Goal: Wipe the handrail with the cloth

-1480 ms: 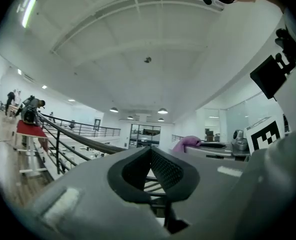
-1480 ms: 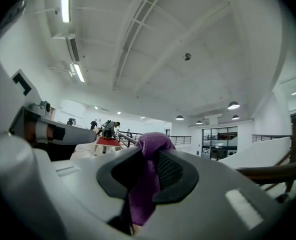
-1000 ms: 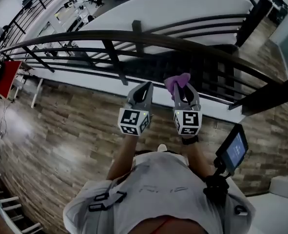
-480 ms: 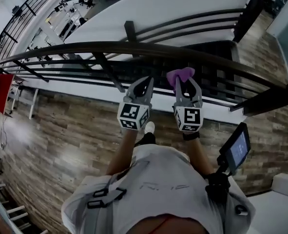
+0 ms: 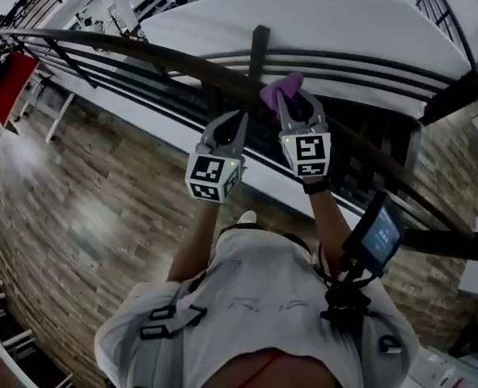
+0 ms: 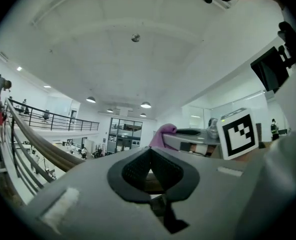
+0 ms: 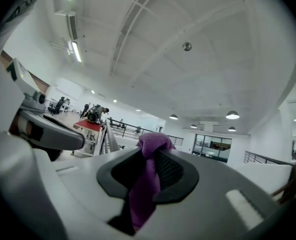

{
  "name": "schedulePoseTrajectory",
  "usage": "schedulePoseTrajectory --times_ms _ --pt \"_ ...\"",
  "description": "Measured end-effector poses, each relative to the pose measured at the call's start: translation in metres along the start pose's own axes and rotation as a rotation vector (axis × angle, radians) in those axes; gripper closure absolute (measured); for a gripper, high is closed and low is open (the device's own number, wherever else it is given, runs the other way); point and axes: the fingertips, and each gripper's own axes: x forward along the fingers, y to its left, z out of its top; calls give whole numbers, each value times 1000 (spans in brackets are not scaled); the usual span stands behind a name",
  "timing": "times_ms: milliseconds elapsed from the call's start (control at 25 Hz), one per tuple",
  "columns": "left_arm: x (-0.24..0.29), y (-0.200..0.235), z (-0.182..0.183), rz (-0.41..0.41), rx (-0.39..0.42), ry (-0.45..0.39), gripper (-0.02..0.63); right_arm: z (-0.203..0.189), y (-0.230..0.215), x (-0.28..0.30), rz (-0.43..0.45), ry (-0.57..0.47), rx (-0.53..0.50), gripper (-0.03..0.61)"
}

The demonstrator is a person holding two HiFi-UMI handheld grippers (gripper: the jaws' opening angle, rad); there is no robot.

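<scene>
Two hand-held grippers are raised toward a long, dark, curved metal handrail (image 5: 166,56) that sweeps away leftward and rightward ahead of them, with thin horizontal bars under it and a brown wood-look floor (image 5: 85,208) far below the tools. Both forearms reach forward and up from the person's chest, close to parallel, the right one stretched further.

Next in size, the left gripper (image 5: 237,121) hangs just short of the rail and lower than its partner. Its own view shows the dark ribbed pads meeting at the tips with nothing pinched between them, so it is clenched and empty, with the brown rail (image 6: 42,146) running off to its left.

Farther ahead, the right gripper (image 5: 291,95) is at rail height, its tips right at the top bar beside a dark upright post (image 5: 260,51). Its jaws are clamped on a small purple cloth (image 5: 281,87), which is bunched above the tips and trails down through the pads in that gripper's view (image 7: 146,184). Whether the fabric already touches the rail cannot be told.

By my reading, wiping is only about to start. The next move calls for pressing the bunched cloth onto the rail's top and sliding it along the curve, keeping contact and clearing the post.
</scene>
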Motion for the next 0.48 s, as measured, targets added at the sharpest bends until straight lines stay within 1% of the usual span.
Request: schedulePoseTrajectory --times_ms 120,200,240,320,400,480 --pt "0 47 6 89 -6 4 612 3 36 85 145 29 -54 514" --pt "-5 63 -4 128 -4 17 612 -16 70 125 244 99 -95 515" --pt "-8 66 -10 142 -6 23 612 -31 86 140 296 144 -127 515" --pt "-12 67 -18 170 -17 33 612 -61 113 166 392 228 -223 517" --pt "-15 66 -22 198 -31 39 612 -86 131 186 471 306 -335 517" --pt "-18 64 -25 218 -40 44 612 -104 141 201 536 372 -412 518"
